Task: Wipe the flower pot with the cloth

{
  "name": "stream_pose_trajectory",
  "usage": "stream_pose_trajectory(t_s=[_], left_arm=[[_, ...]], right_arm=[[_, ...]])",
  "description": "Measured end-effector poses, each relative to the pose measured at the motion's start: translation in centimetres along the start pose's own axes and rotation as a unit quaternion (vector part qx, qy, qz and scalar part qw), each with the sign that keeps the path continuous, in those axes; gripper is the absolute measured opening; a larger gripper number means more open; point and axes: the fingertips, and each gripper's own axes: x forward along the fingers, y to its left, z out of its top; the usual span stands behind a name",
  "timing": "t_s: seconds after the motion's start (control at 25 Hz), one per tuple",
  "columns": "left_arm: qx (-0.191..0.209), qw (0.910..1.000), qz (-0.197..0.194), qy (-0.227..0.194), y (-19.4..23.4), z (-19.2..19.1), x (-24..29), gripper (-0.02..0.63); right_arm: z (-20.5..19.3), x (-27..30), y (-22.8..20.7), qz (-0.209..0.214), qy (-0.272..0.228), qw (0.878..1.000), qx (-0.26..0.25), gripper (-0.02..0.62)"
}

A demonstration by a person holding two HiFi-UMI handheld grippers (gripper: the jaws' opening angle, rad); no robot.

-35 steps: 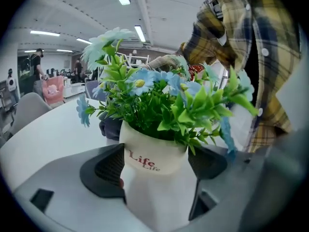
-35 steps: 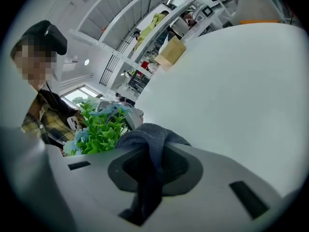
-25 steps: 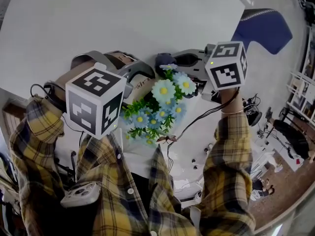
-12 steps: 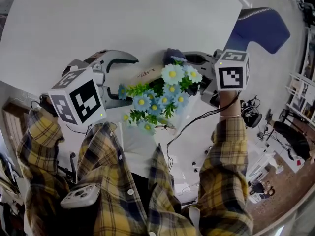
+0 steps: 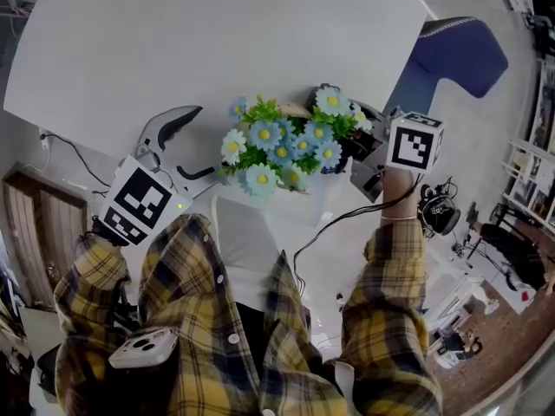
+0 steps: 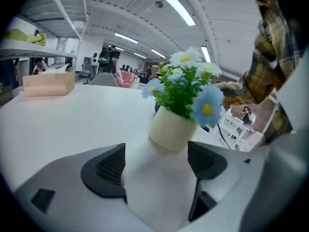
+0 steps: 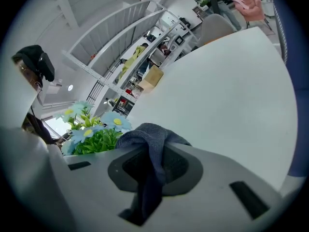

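Wears yellow plaid sleeves (image 5: 390, 319), nearest of all in the head view. Holds the left gripper (image 5: 192, 146) low over the near edge of the white table (image 5: 217, 42), jaws spread wide, with nothing caught between the pads (image 6: 104, 170). Points it at the flower pot (image 6: 171, 129), cream-coloured, upright on the tabletop just beyond the jaw tips and clear of both. Finds blue and white daisies (image 5: 282, 141) with green leaves filling that pot, thick enough to hide nearly all of it from above. Holds the right gripper (image 7: 152, 166) at the pot's right side, close against the blooms, jaws pressed together on a dark blue-grey cloth (image 7: 149, 139). Leaves a fold of the cloth bulging above the jaws and a tail hanging down between them. Cannot tell from any view whether the cloth touches the pot itself. Catches the cloth in the head view only as a dark lump at the far rim of the bouquet. Farther back on the table, in the left gripper view, picks out a pale peach box (image 6: 48, 83), well apart from the pot. Beyond the table's far right corner, makes out a blue chair (image 5: 455, 50).
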Motion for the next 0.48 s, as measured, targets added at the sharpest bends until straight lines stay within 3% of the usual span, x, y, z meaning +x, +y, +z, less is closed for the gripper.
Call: stream_pose_trajectory(t_s=[0.16,0.36,0.48], left_arm=[[0.035,0.9993,-0.004,-0.009,-3.2,-1.0,0.1,0.410],[0.008,0.9983,0.017,-0.055,-4.5,1.1,1.6,0.410],[0.022,0.9978,0.022,-0.059,-5.0,1.3,2.6,0.410]], right_arm=[[-0.8,-0.1,0.3,-0.006,-0.021,1.000,0.015,0.035],[-1.6,-0.5,0.5,-0.018,-0.031,0.999,0.019,0.035],[-2.6,-0.5,0.9,-0.011,-0.027,0.999,0.023,0.035]])
